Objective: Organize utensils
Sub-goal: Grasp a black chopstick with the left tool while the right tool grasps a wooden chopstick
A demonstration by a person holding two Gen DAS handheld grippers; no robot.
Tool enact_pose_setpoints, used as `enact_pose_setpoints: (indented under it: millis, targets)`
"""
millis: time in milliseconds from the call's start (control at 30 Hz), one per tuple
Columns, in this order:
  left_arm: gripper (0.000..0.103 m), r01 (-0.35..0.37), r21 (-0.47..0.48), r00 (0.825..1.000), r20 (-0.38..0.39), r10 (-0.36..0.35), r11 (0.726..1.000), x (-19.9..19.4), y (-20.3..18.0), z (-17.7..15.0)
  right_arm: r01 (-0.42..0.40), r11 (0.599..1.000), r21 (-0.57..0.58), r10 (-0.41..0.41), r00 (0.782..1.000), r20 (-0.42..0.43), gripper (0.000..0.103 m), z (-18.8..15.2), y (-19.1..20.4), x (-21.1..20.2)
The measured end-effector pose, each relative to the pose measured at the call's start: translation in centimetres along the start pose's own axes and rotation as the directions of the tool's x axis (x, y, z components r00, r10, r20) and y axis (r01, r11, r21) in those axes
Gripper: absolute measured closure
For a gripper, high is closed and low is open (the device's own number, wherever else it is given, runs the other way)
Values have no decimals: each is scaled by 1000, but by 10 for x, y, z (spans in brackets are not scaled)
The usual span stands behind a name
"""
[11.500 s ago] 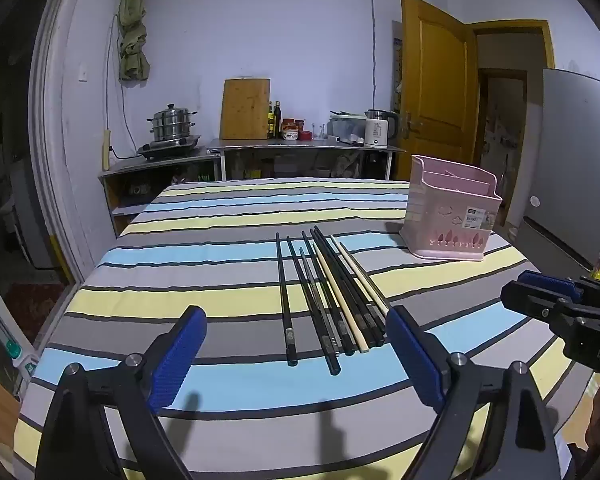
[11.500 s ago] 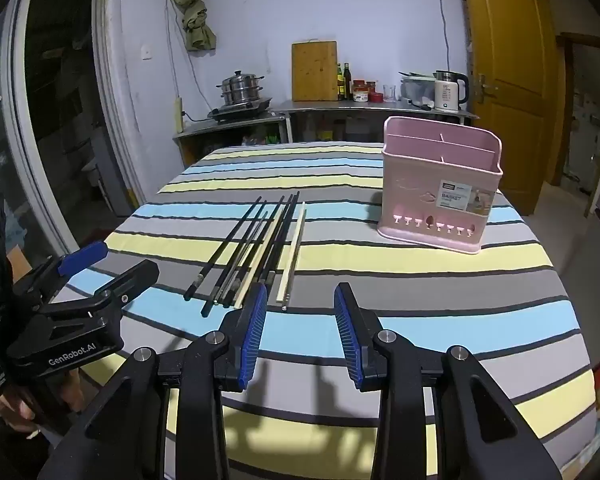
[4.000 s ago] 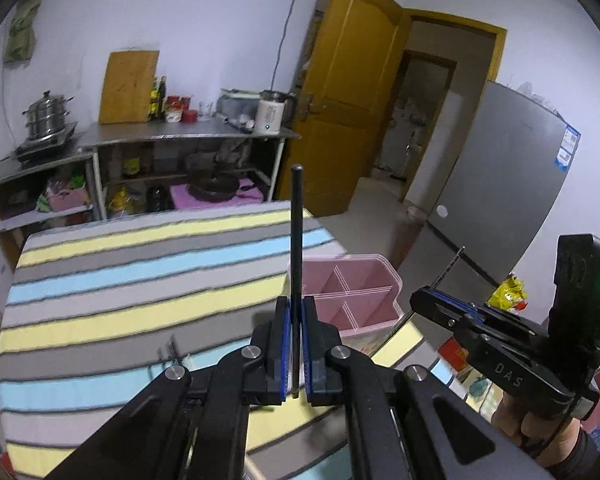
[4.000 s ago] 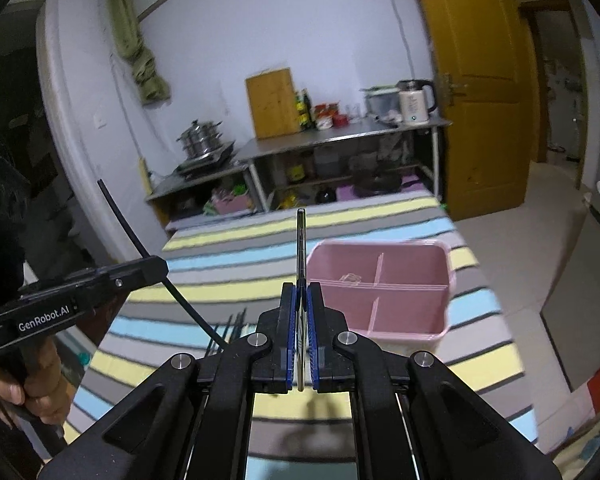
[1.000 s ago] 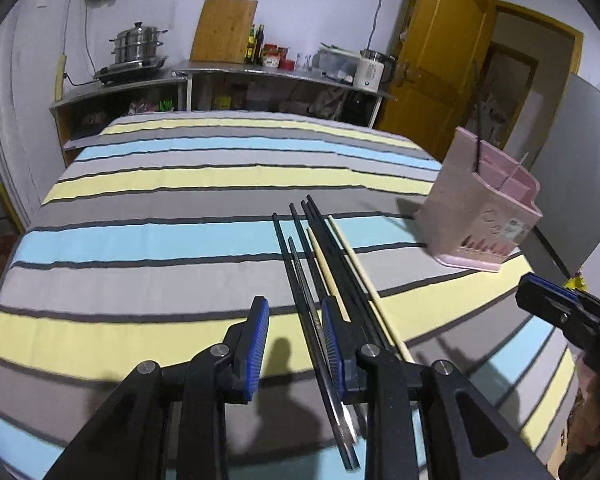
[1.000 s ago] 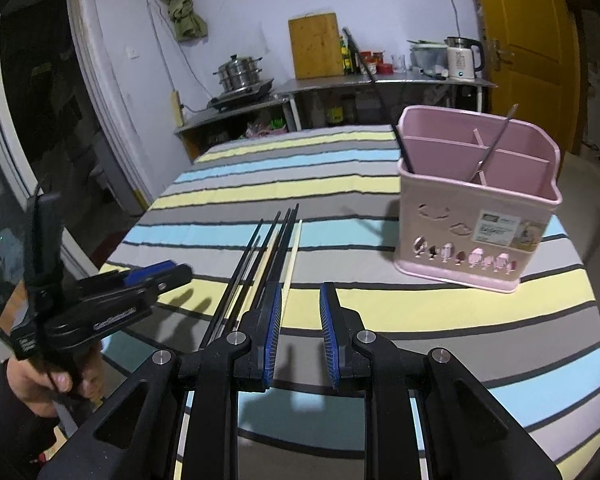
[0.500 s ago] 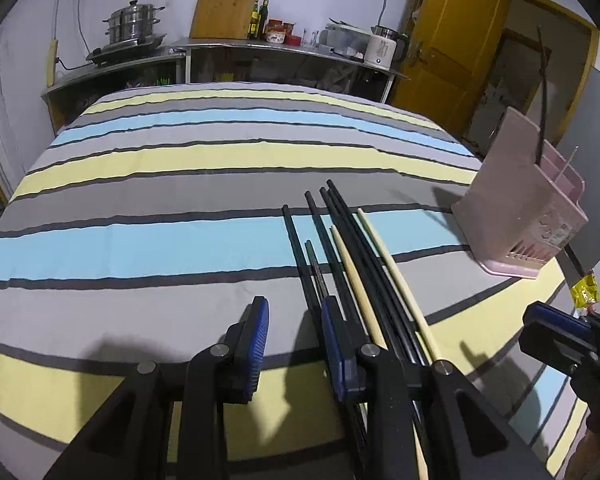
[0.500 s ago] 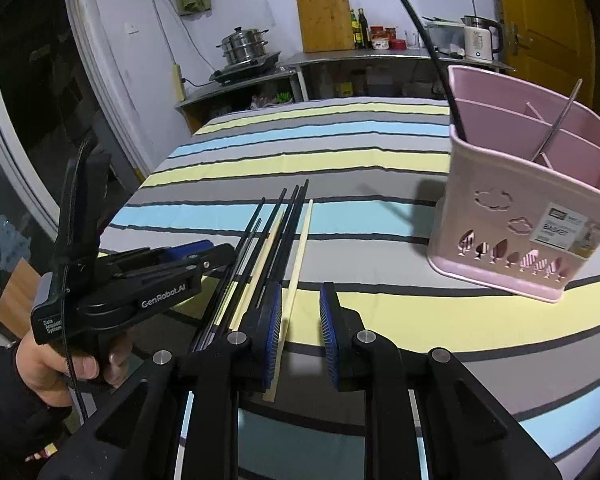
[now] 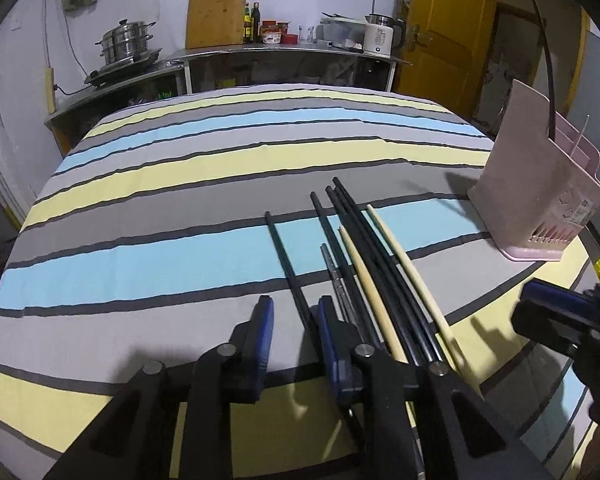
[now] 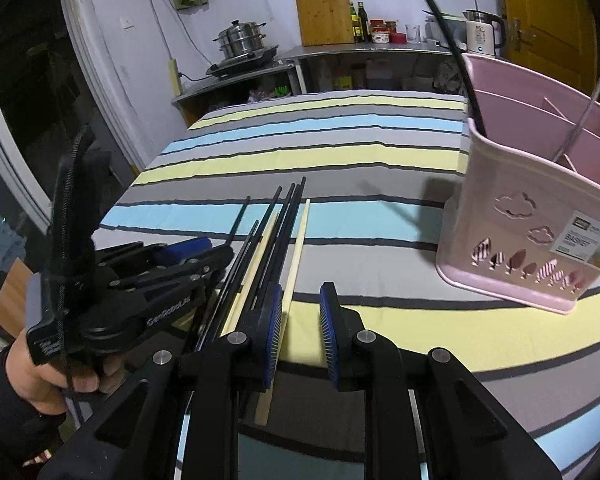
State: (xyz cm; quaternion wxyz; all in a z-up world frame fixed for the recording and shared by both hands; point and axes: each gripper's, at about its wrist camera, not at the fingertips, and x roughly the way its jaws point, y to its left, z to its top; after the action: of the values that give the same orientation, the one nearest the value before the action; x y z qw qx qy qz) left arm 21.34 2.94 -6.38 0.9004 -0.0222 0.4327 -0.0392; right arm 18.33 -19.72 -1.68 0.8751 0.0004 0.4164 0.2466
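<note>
Two sticks already stand in the pink basket (image 10: 540,216). About seven chopsticks (image 9: 364,264) lie on the bench (image 9: 180,200), I think. My left jaws (image 9: 293,320) have just been closing around one black stick, not pinching yet. My right jaws (image 10: 300,320) are apart beside the pale stick (image 10: 296,256).

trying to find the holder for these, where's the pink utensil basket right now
The pink utensil basket stands on the striped tablecloth at the right of both wrist views, beyond and right of the row of chopsticks, with two chopsticks already standing in it.

Home kitchen: steamer pot (image 9: 127,42), kettle (image 9: 377,41), cutting board (image 9: 217,13)
</note>
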Motion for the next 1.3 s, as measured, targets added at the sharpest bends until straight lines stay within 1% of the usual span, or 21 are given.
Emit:
enact_pose_setpoints:
  millis: [100,167,433,667,967,1000,1067,1300]
  targets:
    - [91,11,-18,1000,-5,-11,1000,-3,8,-2,-1,1000,-1,0,1000,-13,83,3,1,11]
    - [93,27,-30,1000,-8,-27,999,-4,14,-3,2,1000,0,-2,1000,-26,83,6,1,20]
    - [93,62,-58,998,-13,-63,996,-5,23,-3,6,1000,0,-6,998,-63,83,21,0,55]
    - [93,81,-79,997,-13,-82,994,-3,28,0,37,999,-17,-38,995,-91,83,37,3,79]
    - [93,95,-96,995,-20,-97,991,0,32,4,65,998,-14,-66,993,-98,83,50,0,91]
    - [93,95,-98,995,-21,-98,991,1,31,4,74,997,-14,-75,992,-105,86,50,-1,93]
    - [93,90,-95,995,-22,-93,991,2,30,5,85,996,-23,-87,991,-104,88,49,-1,94]
    - [93,61,-69,997,-34,-64,996,4,25,8,125,988,-95,-136,983,-122,88,53,11,101]
